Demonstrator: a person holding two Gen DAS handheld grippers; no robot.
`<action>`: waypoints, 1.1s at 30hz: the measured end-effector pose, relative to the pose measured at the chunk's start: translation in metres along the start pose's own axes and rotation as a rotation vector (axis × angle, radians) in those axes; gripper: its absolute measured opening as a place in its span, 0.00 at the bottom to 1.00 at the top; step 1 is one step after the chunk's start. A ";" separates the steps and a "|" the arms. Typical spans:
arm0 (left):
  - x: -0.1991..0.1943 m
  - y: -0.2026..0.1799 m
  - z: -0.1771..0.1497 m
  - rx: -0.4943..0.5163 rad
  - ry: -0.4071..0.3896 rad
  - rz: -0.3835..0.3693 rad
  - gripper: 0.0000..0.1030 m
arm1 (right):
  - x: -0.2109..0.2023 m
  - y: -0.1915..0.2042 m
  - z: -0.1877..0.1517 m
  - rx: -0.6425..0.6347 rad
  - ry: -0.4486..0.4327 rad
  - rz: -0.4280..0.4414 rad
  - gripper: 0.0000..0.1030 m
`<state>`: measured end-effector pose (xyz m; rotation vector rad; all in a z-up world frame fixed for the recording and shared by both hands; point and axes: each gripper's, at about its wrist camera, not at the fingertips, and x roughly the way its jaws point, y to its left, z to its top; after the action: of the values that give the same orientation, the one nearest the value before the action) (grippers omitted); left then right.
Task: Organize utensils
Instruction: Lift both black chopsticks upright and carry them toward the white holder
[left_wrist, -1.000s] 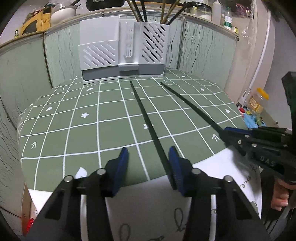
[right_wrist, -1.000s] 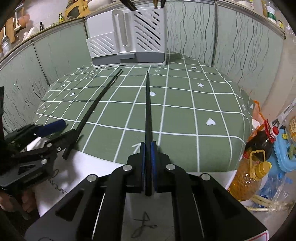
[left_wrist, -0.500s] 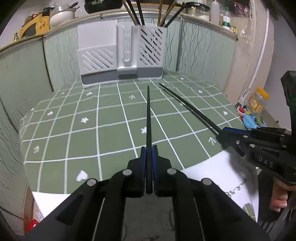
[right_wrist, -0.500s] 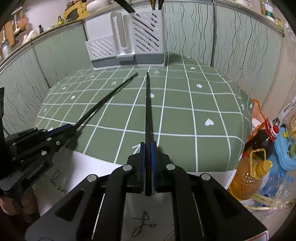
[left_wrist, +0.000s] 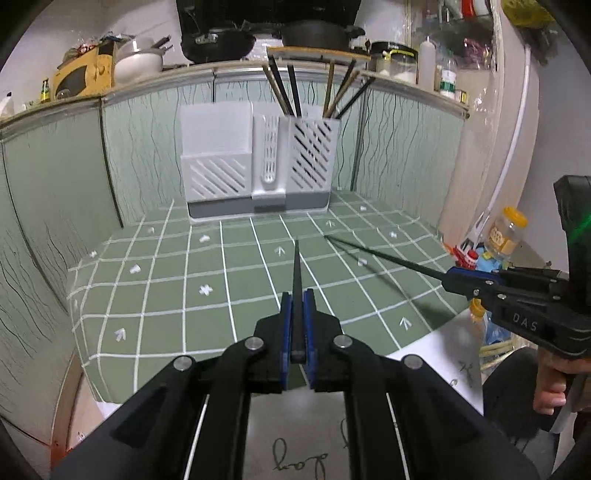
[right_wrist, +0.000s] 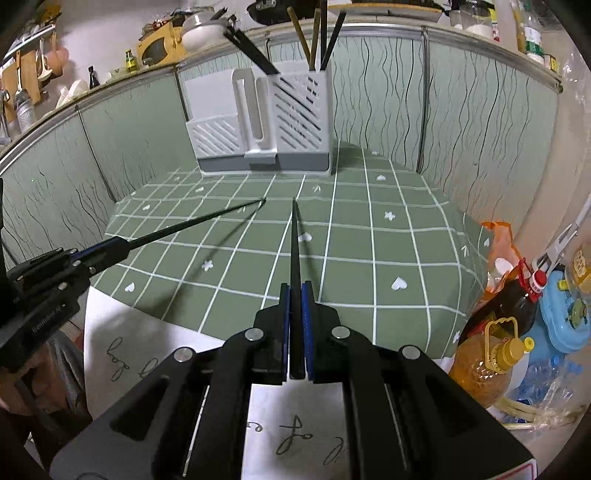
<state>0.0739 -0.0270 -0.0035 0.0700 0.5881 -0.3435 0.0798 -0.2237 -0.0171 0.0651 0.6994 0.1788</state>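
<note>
Dim indoor light from above my fingers; the thin black chopsticks (right_wrist: 294, 254) cast soft shadows on the green grid-patterned tablecloth (right_wrist: 369, 240). Fisheye bending curves the edges, corners vignette black, and detail stays slightly soft.

Rear end of each black chopstick (left_wrist: 296, 288) hidden between its tongs' blue pads (right_wrist: 306, 325). Utensil holder (right_wrist: 280, 122): chopstick bottoms concealed inside, tops cut by the right-wrist frame edge. Scribbled writing on white paper (right_wrist: 295, 435) unreadable. Person's hand (left_wrist: 552, 380) partly cut off.
</note>
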 end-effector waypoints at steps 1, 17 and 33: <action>-0.004 0.001 0.004 -0.002 -0.009 0.000 0.06 | -0.003 -0.001 0.003 0.002 -0.009 0.003 0.06; -0.047 0.003 0.050 0.004 -0.111 -0.019 0.06 | -0.053 0.015 0.061 -0.038 -0.146 0.026 0.06; -0.072 0.004 0.077 0.018 -0.173 -0.022 0.06 | -0.081 0.029 0.084 -0.058 -0.187 0.057 0.06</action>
<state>0.0599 -0.0145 0.1005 0.0506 0.4153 -0.3724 0.0691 -0.2104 0.1018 0.0458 0.5060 0.2441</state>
